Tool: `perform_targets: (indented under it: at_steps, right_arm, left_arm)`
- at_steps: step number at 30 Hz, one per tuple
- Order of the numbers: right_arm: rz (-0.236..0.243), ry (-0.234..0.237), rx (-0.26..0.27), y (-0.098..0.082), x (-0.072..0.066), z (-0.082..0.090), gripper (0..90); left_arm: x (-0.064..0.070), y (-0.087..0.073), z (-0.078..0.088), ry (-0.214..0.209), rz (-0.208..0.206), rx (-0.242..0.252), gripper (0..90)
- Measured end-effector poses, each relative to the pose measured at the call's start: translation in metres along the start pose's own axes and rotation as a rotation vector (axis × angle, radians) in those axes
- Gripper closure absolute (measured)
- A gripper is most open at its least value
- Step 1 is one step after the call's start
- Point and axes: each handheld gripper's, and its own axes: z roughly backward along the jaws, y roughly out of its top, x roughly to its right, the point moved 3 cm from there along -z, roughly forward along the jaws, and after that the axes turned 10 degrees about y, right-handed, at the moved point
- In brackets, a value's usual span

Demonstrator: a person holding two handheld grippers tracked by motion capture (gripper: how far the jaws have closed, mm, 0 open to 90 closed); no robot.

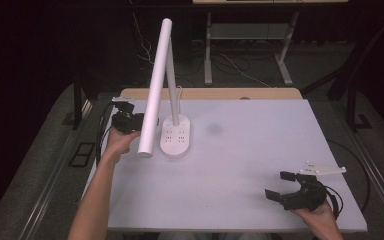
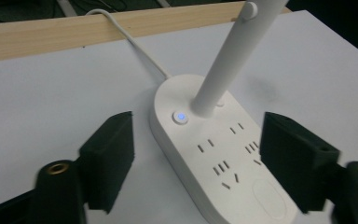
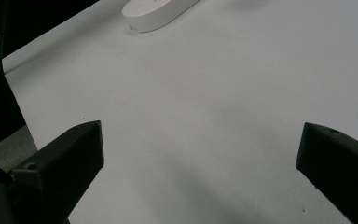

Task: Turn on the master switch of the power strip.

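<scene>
Lamp base (image 2: 223,154) on tabletop (image 1: 240,160) shows no readable writing; left claw (image 2: 196,158) and right claw (image 3: 200,168) both open, gripping nothing

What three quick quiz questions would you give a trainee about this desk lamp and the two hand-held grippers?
1. True or false: the left hand-held gripper is clamped on the lamp's base.
2. Which colour is the small lit button beside the lamp's post: A red, B blue, C green?
3. What lies between the jaws of the right hand-held gripper?

Key
1. False: its jaws stand open, one on each side of the base, with no pad pressing on it.
2. B.
3. Nothing: only bare white table; the jaws are wide open.
</scene>
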Motion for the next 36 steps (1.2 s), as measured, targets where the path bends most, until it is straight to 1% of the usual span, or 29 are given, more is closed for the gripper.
perform_targets:
  at_steps: [1, 2, 3, 4, 5, 6, 7, 8, 10, 14, 18, 19, 22, 24, 26, 27, 28, 29, 30, 32, 36]
  right_arm:
    - [0.0, 0.0, 0.0, 0.0, 0.0, 0.0, 0.1]
    - [0.0, 0.0, 0.0, 0.0, 0.0, 0.0, 0.1]
    - [0.001, 0.0, 0.0, 0.0, 0.0, 0.0, 0.1]
    - [0.001, 0.0, 0.0, 0.0, 0.0, 0.0, 0.1]
    - [0.004, -0.001, 0.001, 0.0, 0.0, 0.0, 0.1]
    - [0.004, -0.001, 0.001, 0.0, 0.0, 0.0, 0.1]
    - [0.006, 0.0, 0.002, 0.0, 0.0, 0.0, 0.1]
    - [0.006, 0.0, 0.001, 0.0, 0.0, 0.0, 0.1]
    - [0.008, 0.001, 0.002, 0.0, -0.001, -0.001, 0.1]
    - [0.006, 0.003, 0.0, 0.001, -0.002, -0.001, 0.1]
    - [0.01, 0.003, -0.001, 0.001, -0.002, -0.002, 0.1]
    - [0.01, 0.003, -0.001, 0.001, -0.002, -0.002, 0.1]
    - [0.011, 0.005, -0.001, 0.001, -0.002, -0.002, 0.1]
    - [0.013, 0.006, 0.0, 0.001, -0.003, -0.002, 0.1]
    - [0.014, 0.005, -0.002, 0.001, -0.003, -0.002, 0.1]
    - [0.016, 0.005, -0.001, 0.001, -0.003, -0.002, 0.1]
    - [0.016, 0.005, -0.002, 0.001, -0.003, -0.002, 0.1]
    - [0.015, 0.005, 0.0, 0.001, -0.003, -0.002, 0.1]
    - [0.011, 0.006, -0.002, 0.001, -0.003, -0.002, 0.1]
    - [0.011, 0.006, -0.001, 0.001, -0.003, -0.002, 0.1]
    - [0.011, 0.006, -0.002, 0.001, -0.003, -0.002, 0.1]
  left_arm:
    - [0.0, -0.001, 0.002, -0.004, 0.002, 0.001, 24.3]
    - [0.0, -0.002, 0.005, -0.006, 0.002, 0.0, 20.9]
    - [0.0, -0.003, 0.007, -0.014, 0.002, 0.001, 13.7]
    - [0.0, -0.004, 0.01, -0.027, 0.0, -0.001, 13.7]
    - [0.001, -0.005, 0.012, -0.032, 0.012, 0.004, 6.9]
    - [0.001, -0.005, 0.014, -0.036, 0.015, 0.005, 6.9]
    - [0.001, -0.006, 0.016, -0.044, 0.016, 0.001, 0.8]
    - [0.001, -0.007, 0.017, -0.049, 0.005, 0.003, 0.0]
    - [0.001, -0.009, 0.022, -0.057, 0.009, 0.002, 0.0]
    - [0.003, -0.012, 0.033, -0.054, 0.02, 0.017, 0.0]
    - [0.004, -0.017, 0.044, -0.052, 0.007, 0.03, 0.0]
    - [0.005, -0.018, 0.047, -0.047, 0.008, 0.031, 0.0]
    - [0.007, -0.023, 0.054, -0.05, 0.018, 0.048, 0.0]
    - [0.009, -0.027, 0.058, -0.043, 0.018, 0.059, 0.0]
    - [0.012, -0.033, 0.061, -0.047, 0.027, 0.073, 0.0]
    - [0.013, -0.036, 0.063, -0.045, 0.023, 0.073, 0.0]
    - [0.015, -0.039, 0.064, -0.042, 0.032, 0.075, 0.0]
    - [0.015, -0.042, 0.065, -0.044, 0.029, 0.076, 0.0]
    - [0.017, -0.045, 0.066, -0.045, 0.035, 0.078, 0.0]
    - [0.019, -0.05, 0.067, -0.042, 0.031, 0.078, 0.0]
    - [0.023, -0.058, 0.072, -0.049, 0.023, 0.084, 0.0]
